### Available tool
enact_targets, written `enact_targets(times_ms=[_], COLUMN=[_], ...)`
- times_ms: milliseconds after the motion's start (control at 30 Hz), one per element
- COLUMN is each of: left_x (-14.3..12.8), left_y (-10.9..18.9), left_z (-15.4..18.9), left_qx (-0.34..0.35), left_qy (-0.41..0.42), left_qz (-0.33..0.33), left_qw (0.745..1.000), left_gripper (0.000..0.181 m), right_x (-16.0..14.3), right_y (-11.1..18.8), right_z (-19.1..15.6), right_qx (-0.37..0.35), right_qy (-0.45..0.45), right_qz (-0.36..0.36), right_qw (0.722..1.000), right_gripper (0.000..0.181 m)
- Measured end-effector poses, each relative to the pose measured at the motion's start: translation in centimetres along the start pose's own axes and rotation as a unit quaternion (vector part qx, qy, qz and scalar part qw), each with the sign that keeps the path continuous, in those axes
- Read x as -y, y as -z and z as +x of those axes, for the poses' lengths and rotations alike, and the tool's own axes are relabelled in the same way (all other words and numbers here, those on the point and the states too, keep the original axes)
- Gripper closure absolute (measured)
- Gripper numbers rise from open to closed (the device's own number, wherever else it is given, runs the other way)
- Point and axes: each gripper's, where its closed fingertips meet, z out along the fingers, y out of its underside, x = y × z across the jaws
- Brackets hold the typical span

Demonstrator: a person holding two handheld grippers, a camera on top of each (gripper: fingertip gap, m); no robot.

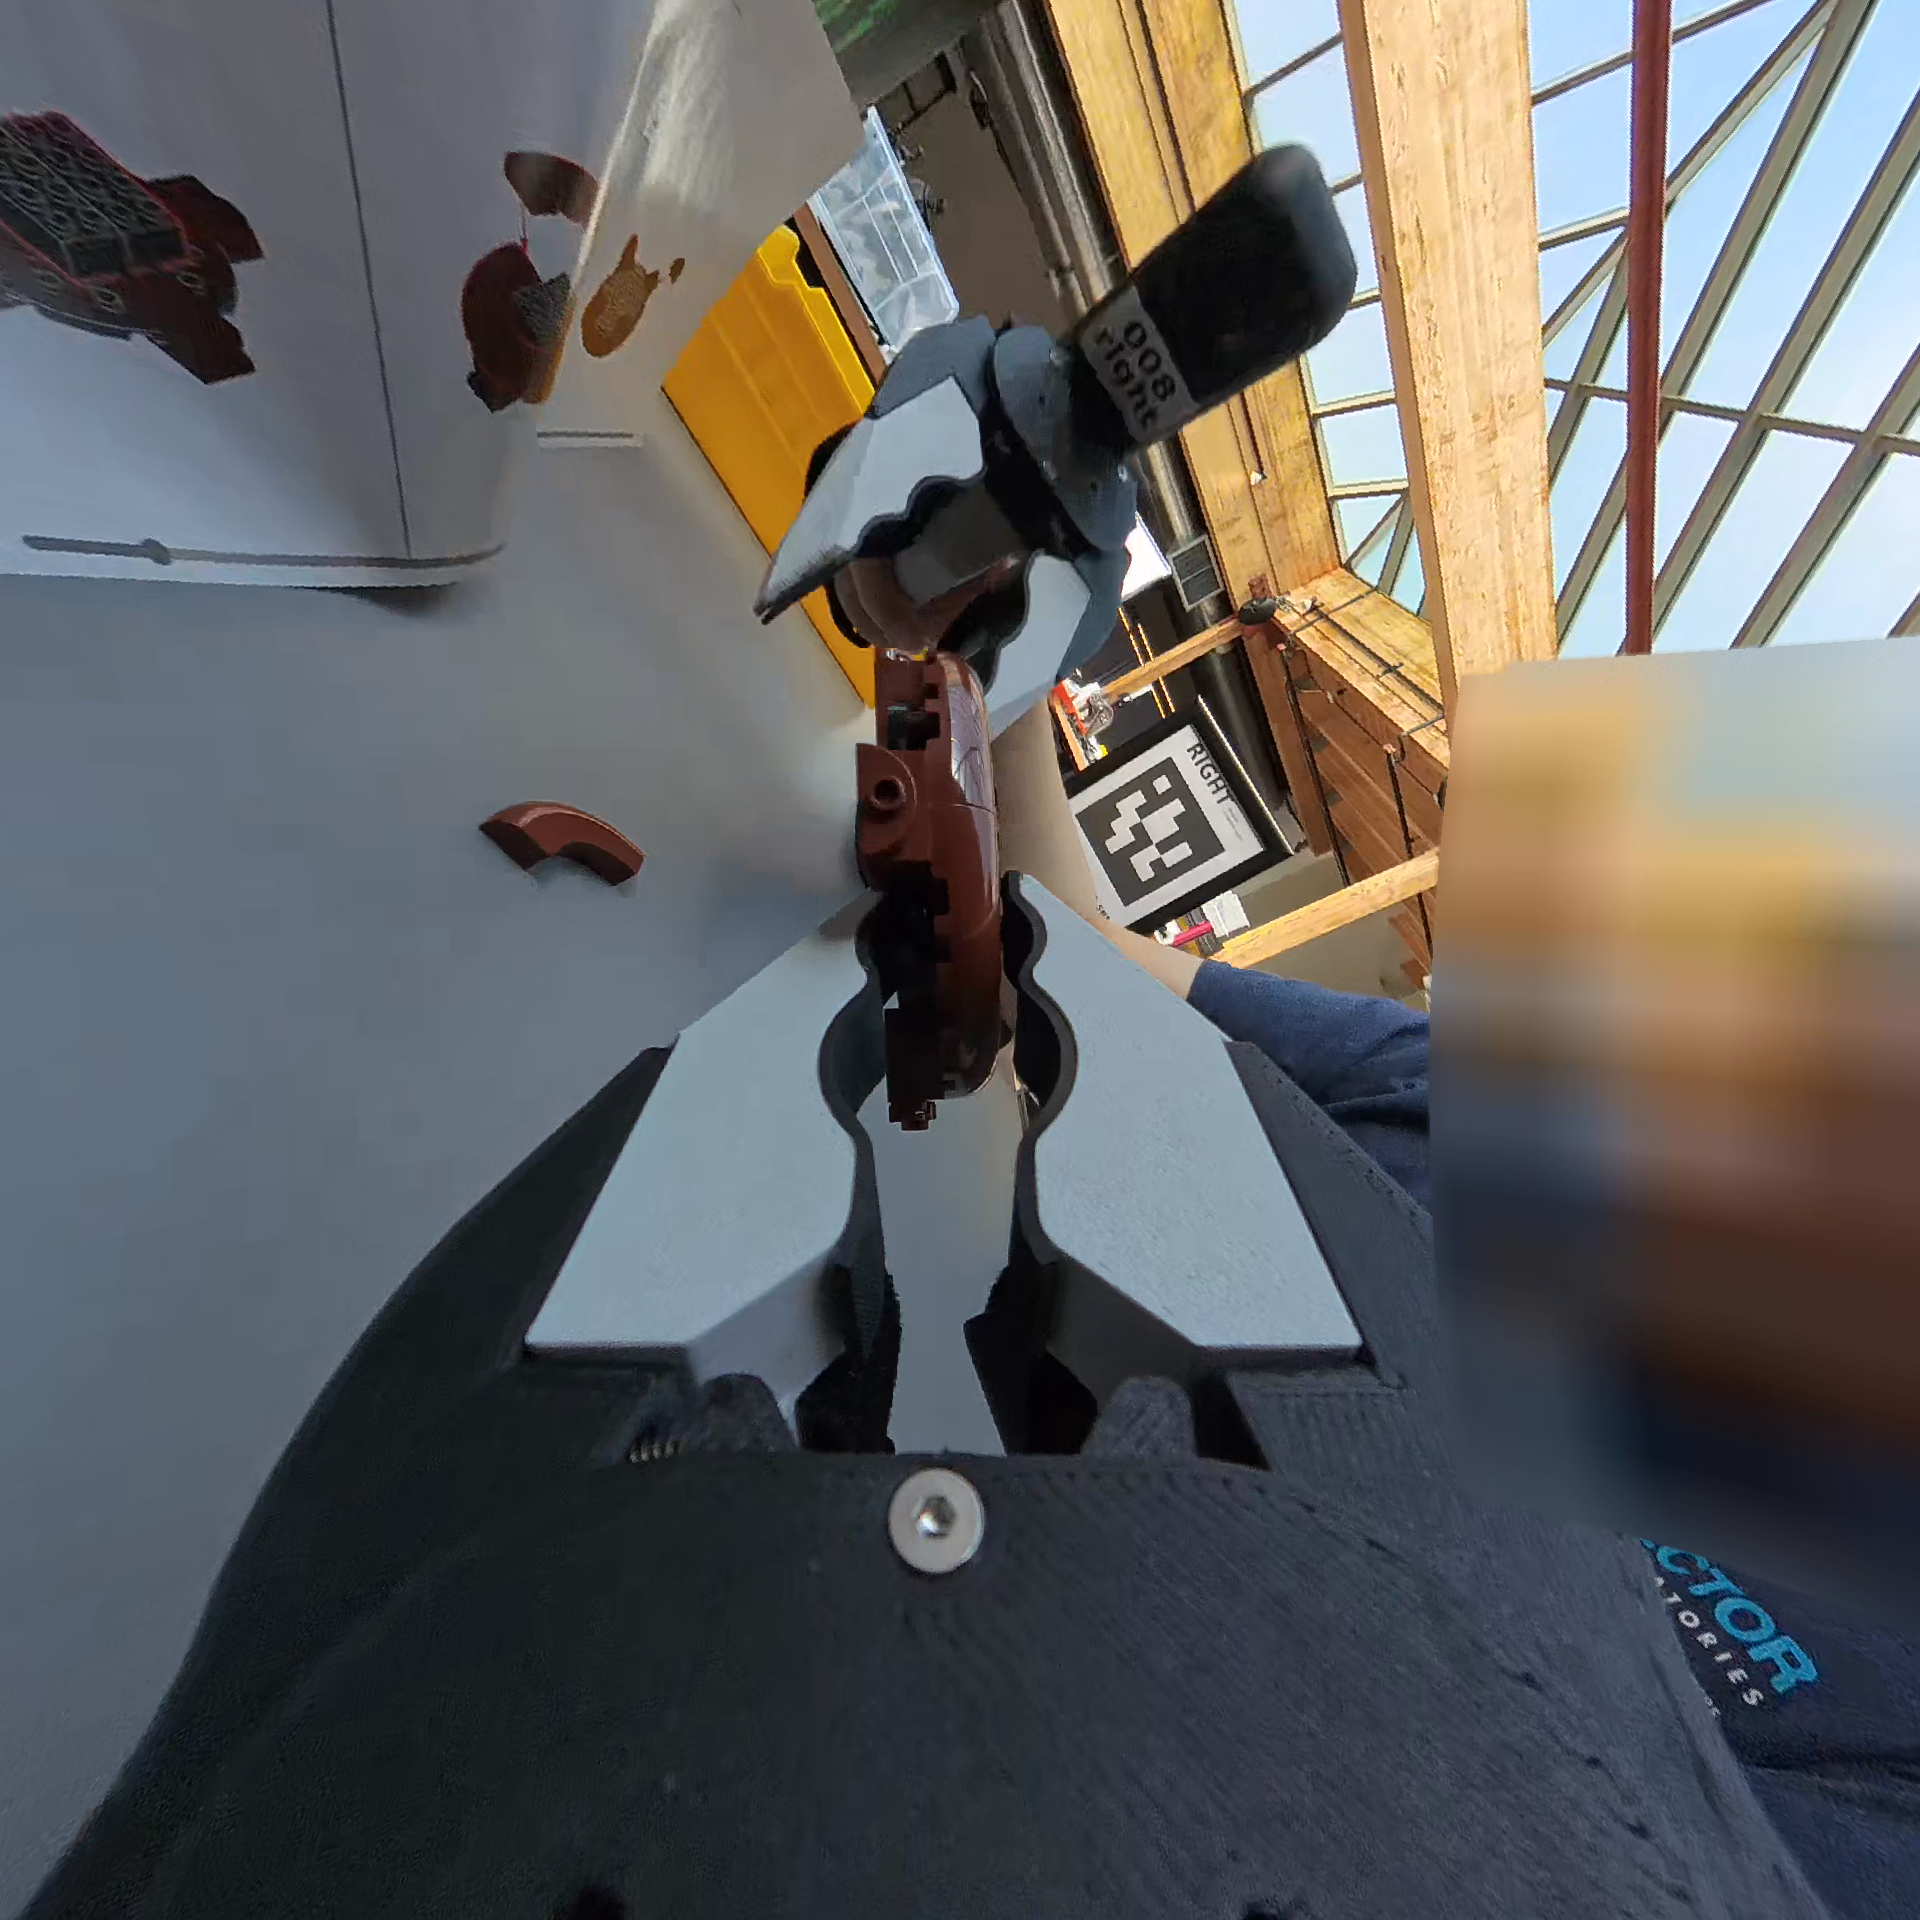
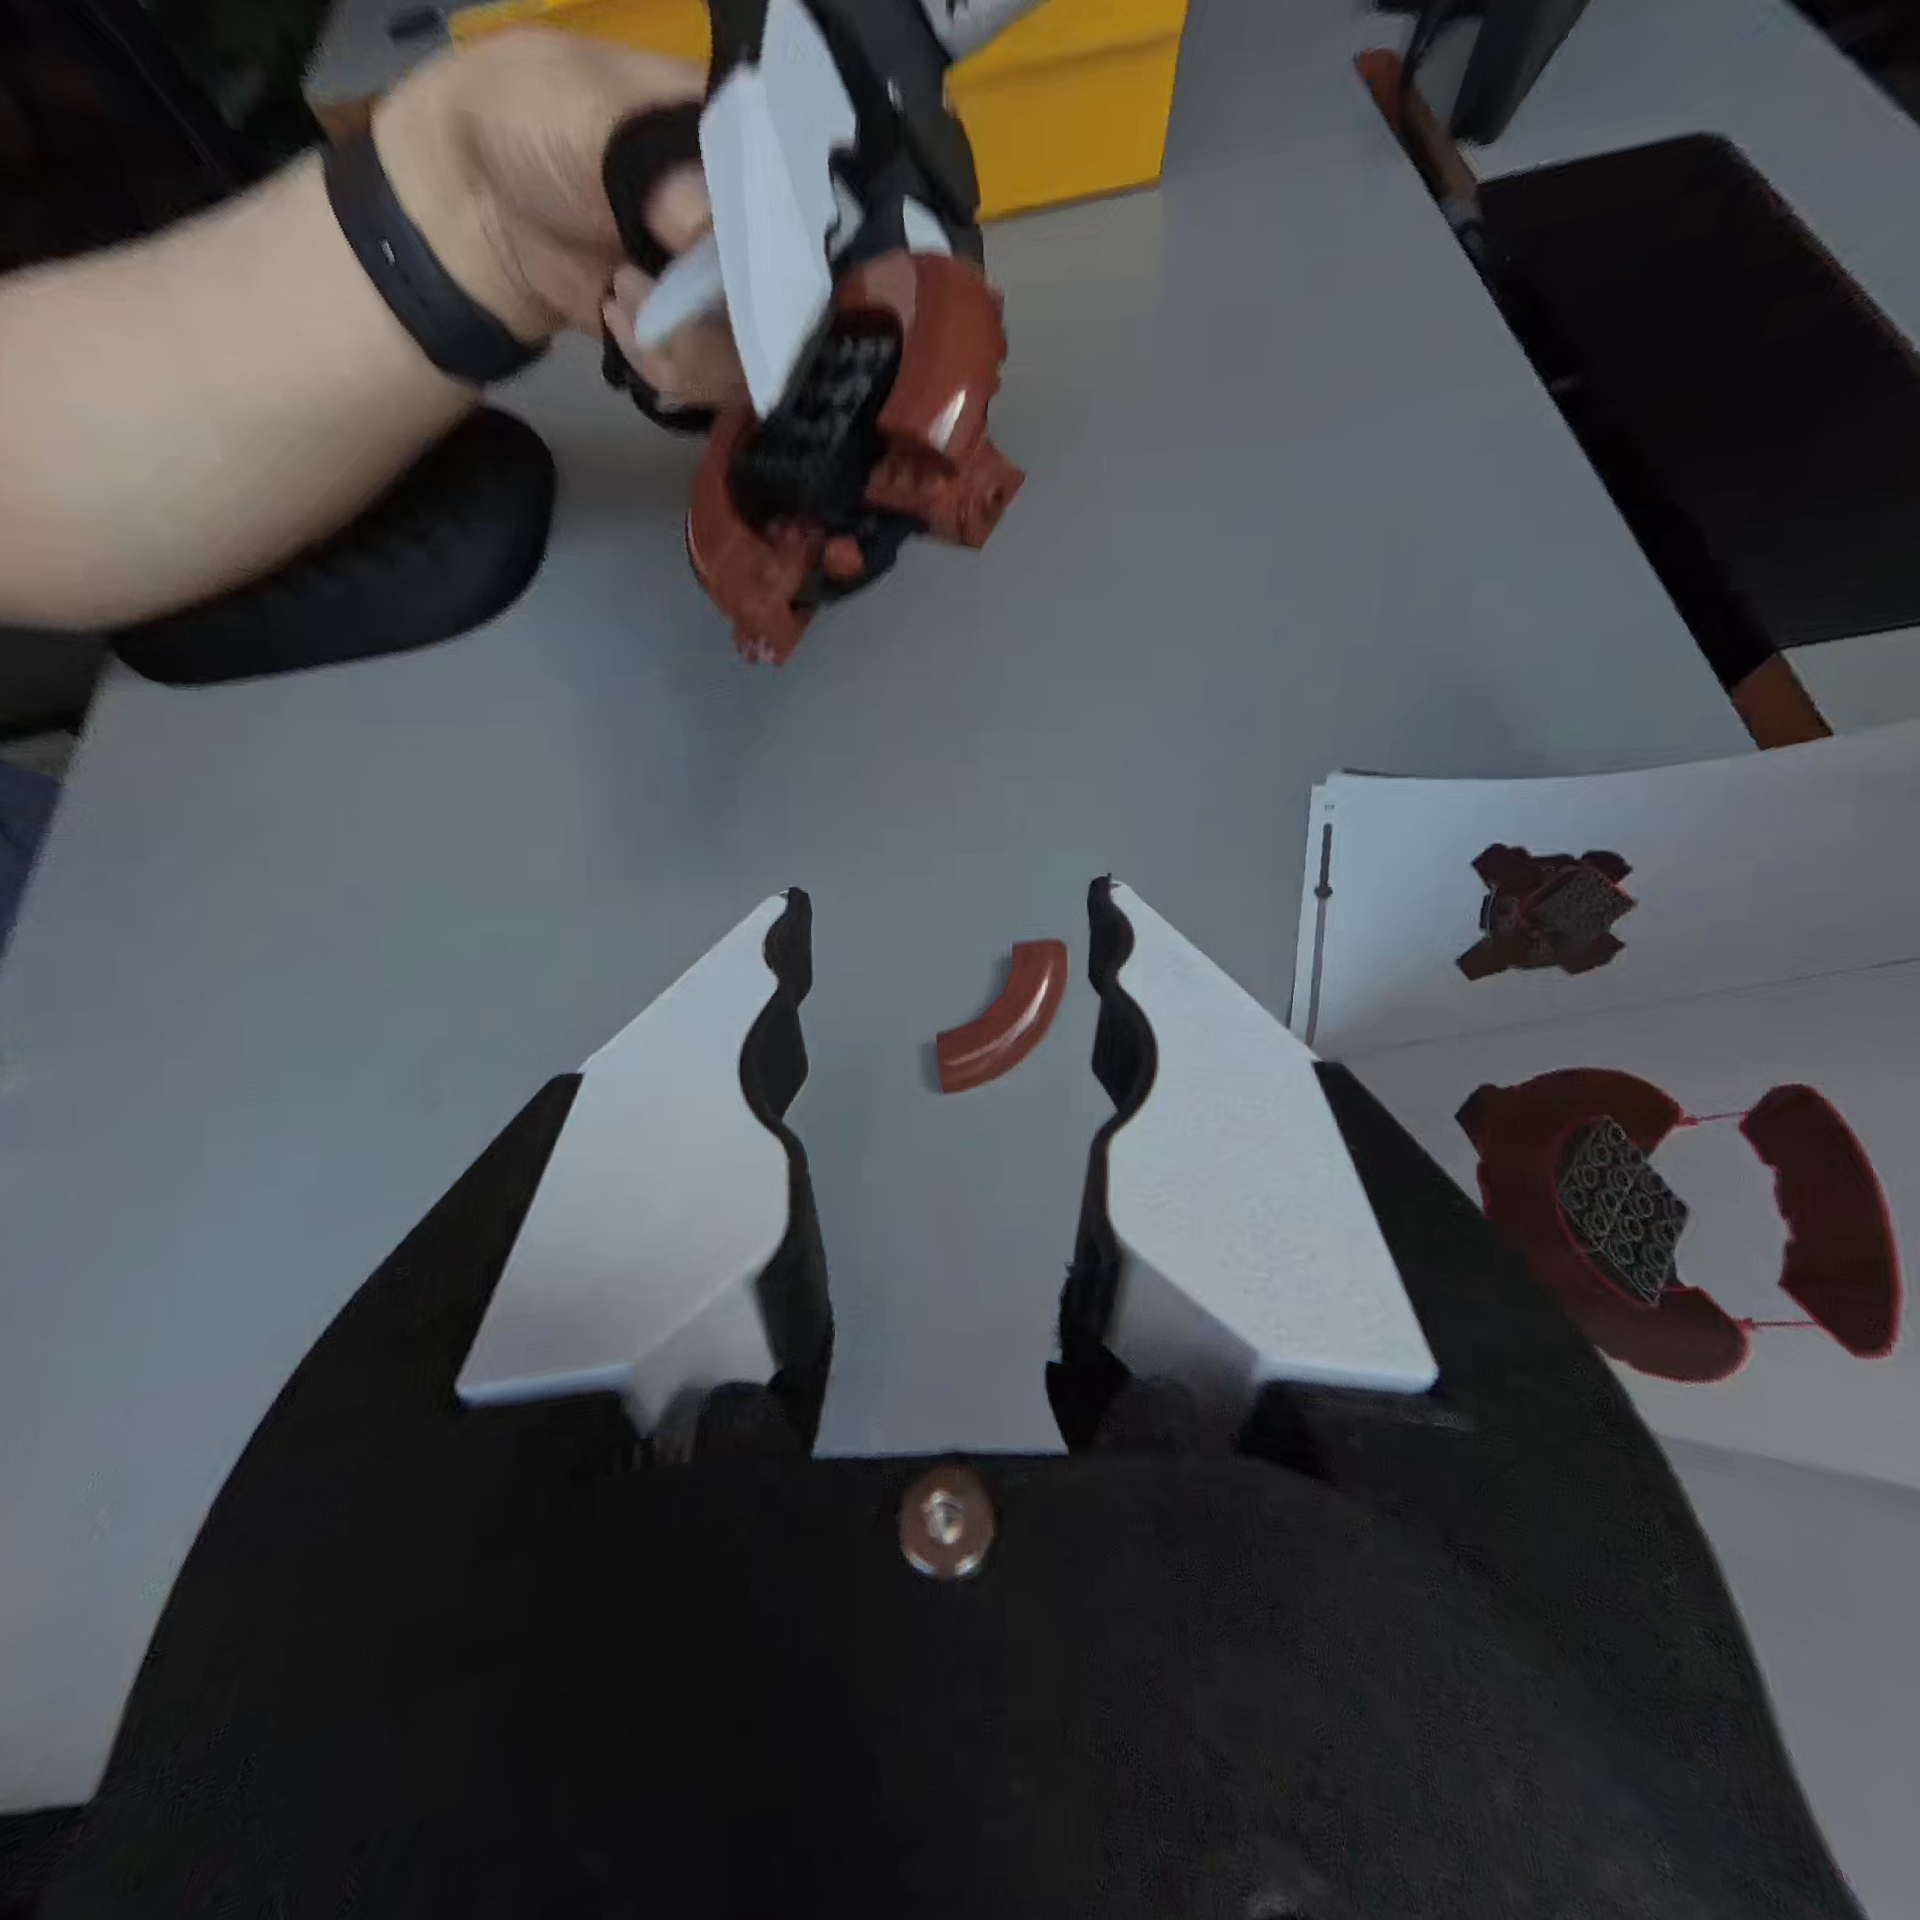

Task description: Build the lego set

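Note:
My left gripper (image 1: 940,904) is shut on a brown and black lego assembly (image 1: 930,914) and holds it above the grey table (image 1: 260,1039). In the right wrist view the left gripper (image 2: 847,343) holds the assembly (image 2: 925,416) at the upper middle, tilted, off the table. My right gripper (image 2: 948,894) is open and empty. A loose curved brown piece (image 2: 1003,1013) lies on the table between its fingers. That piece also shows in the left wrist view (image 1: 561,836). The right gripper (image 1: 883,649) is seen open beyond the assembly.
An open instruction booklet (image 2: 1610,1039) lies at the right of the table. A yellow bin (image 2: 1060,114) stands at the far edge. A dark chair (image 2: 1714,395) is at the far right. A person's hand with a black wristband (image 2: 416,270) holds the left gripper. The left gripper's tips are roughly 9 cm from the right gripper's.

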Motion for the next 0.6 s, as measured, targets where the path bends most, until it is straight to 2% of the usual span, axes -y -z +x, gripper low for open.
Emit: enact_targets(times_ms=[100,167,233,300,433,600], left_x=[0.5,0.6,0.6,0.5,0.5,0.6], left_y=[1.2,1.2,1.0,0.7,0.4,0.6], left_z=[0.0,0.1,0.2,0.3,0.2,0.2], left_qx=[0.007,0.005,0.000,-0.001,-0.001,0.000], left_qy=[-0.002,-0.005,-0.006,-0.007,-0.009,-0.007], left_qz=[0.016,0.018,0.017,0.011,0.009,0.014], left_qw=[1.000,1.000,1.000,1.000,1.000,1.000], left_gripper=[0.165,0.165,0.165,0.165,0.165,0.165], right_x=[-5.0,-7.1,-7.9,-8.7,-7.7,-6.3], right_y=[-1.3,-1.9,-2.4,-2.8,-4.2,-6.2], right_z=[0.4,1.1,1.5,0.9,0.1,-1.9], right_qx=[-0.022,-0.046,-0.055,-0.030,-0.007,0.019], right_qy=[0.016,0.056,0.065,0.026,0.022,0.074], right_qz=[-0.143,-0.202,-0.222,-0.240,-0.211,-0.206], right_qw=[0.989,0.977,0.971,0.970,0.977,0.976], right_gripper=[0.137,0.146,0.153,0.159,0.171,0.172])
